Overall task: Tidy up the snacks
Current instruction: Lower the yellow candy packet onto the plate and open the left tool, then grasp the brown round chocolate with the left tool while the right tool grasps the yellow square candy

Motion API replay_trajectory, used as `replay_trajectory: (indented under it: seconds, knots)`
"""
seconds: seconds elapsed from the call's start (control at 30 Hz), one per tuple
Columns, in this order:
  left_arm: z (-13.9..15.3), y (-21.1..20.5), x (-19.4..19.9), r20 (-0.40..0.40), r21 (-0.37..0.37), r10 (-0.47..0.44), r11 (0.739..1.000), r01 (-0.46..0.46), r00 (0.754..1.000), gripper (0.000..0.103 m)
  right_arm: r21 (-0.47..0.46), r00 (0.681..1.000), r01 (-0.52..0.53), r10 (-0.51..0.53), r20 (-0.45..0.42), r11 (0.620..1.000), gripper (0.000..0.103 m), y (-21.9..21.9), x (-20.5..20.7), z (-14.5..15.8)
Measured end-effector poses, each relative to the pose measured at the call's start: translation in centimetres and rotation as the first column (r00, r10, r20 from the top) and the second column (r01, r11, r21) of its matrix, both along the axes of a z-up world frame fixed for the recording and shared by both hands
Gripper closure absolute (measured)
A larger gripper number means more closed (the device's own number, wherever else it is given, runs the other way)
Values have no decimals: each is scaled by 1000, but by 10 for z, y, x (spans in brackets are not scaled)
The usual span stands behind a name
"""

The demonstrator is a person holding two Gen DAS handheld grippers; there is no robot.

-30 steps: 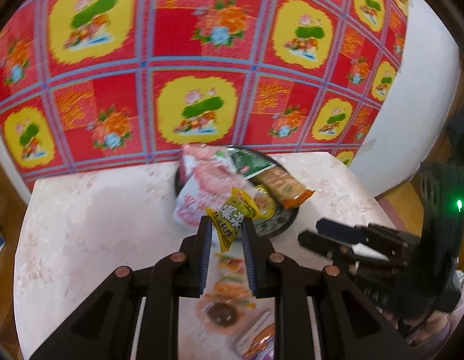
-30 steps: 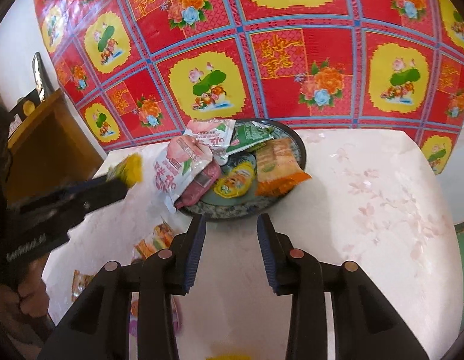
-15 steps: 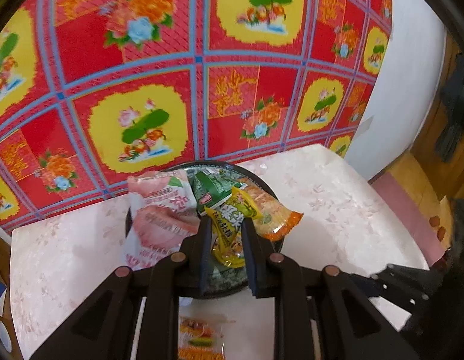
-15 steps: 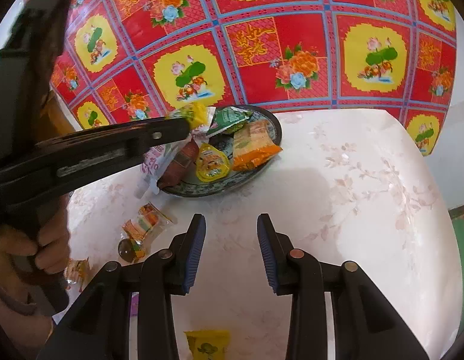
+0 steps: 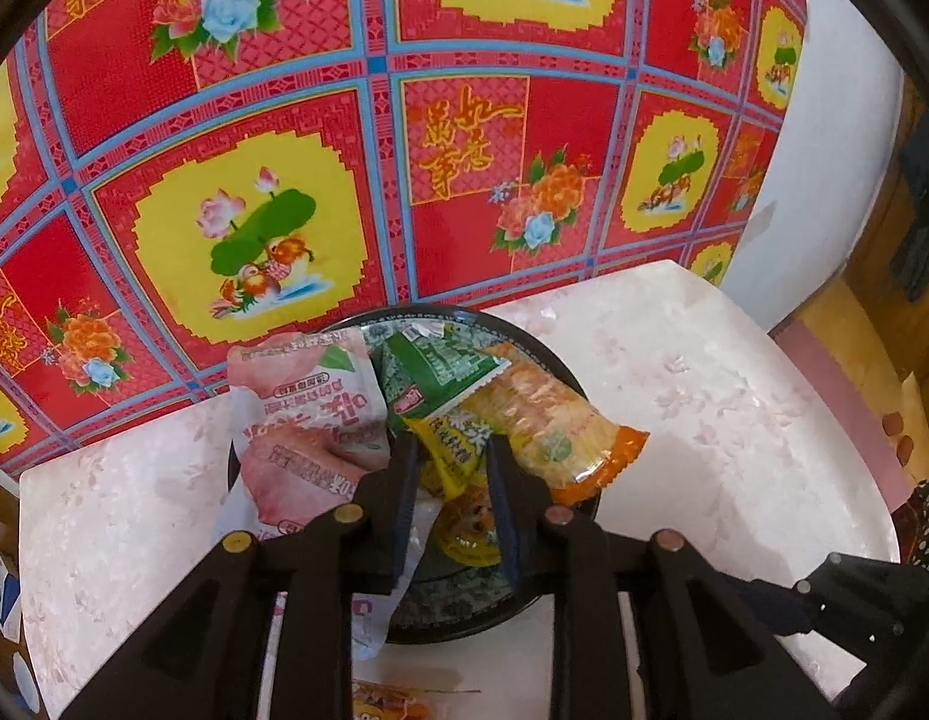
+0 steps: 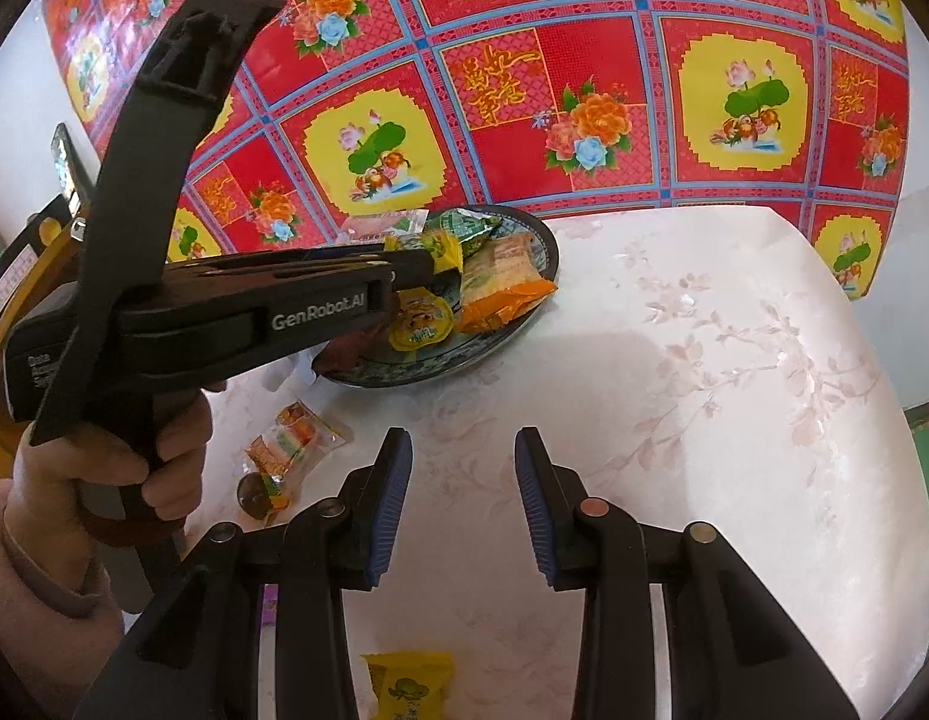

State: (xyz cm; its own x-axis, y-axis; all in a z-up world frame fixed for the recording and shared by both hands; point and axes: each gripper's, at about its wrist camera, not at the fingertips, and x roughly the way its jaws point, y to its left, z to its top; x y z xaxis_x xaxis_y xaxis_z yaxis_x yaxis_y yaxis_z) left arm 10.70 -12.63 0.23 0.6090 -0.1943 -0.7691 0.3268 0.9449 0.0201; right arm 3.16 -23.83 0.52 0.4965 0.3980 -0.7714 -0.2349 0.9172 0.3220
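My left gripper (image 5: pixel 449 450) is shut on a small yellow snack packet (image 5: pixel 452 441) and holds it over the dark round plate (image 5: pixel 575 378). The plate holds a pink packet (image 5: pixel 308 414), a green packet (image 5: pixel 440 363), an orange cracker pack (image 5: pixel 548 414) and a yellow jelly cup (image 5: pixel 470 525). In the right wrist view the left gripper (image 6: pixel 416 261) reaches over the plate (image 6: pixel 542 240) with the yellow packet (image 6: pixel 443 249). My right gripper (image 6: pixel 463 450) is open and empty above the table, nearer than the plate.
Loose snacks lie on the pale floral table (image 6: pixel 734 390): a clear orange packet (image 6: pixel 284 450) left of my right gripper and a yellow packet (image 6: pixel 407 684) below it. A red and yellow patterned cloth (image 6: pixel 554 90) hangs behind. A wooden cabinet (image 6: pixel 20 276) stands at left.
My left gripper has carried the yellow packet forward from the table's near side to over the plate. My right gripper has drawn back and stayed open.
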Motion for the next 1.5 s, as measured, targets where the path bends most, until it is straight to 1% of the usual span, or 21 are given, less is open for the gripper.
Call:
replay_trajectory:
  seconds: [0.03, 0.07, 0.13, 0.2, 0.5, 0.73, 0.83, 1.2, 1.5]
  knots:
    - [0, 0, 0, 2, -5, -1, 1000, 1, 1000, 70, 2, 1000, 0, 0, 0, 1000, 66, 0, 0, 0]
    - [1, 0, 0, 4, -5, -1, 1000, 1, 1000, 65, 3, 1000, 0, 0, 0, 1000, 66, 0, 0, 0]
    - [3, 1, -1, 12, -5, 2, 1000, -2, 1000, 62, 3, 1000, 1, -1, -1, 1000, 66, 0, 0, -1]
    - [5, 2, -2, 14, -4, 7, 1000, -7, 1000, 62, 3, 1000, 2, -2, 0, 1000, 66, 0, 0, -1]
    - [21, 11, -16, 19, -47, 15, 999, -15, 1000, 62, 7, 1000, -1, 1, 6, 1000, 66, 1, -4, 2]
    - [31, 15, -39, 17, -61, 18, 998, -17, 1000, 62, 5, 1000, -10, 10, 11, 1000, 66, 5, -12, 6]
    - [33, 20, -52, 11, -78, 33, 996, -32, 999, 62, 5, 1000, -14, 14, 8, 1000, 66, 6, -17, 7]
    - [29, 45, -82, -18, -116, 85, 989, -87, 996, 62, -13, 1000, -30, 30, 0, 999, 66, 9, -36, 9]
    - [19, 65, -100, -46, -116, 127, 985, -131, 991, 61, -25, 999, -40, 40, -18, 999, 66, 9, -46, 8]
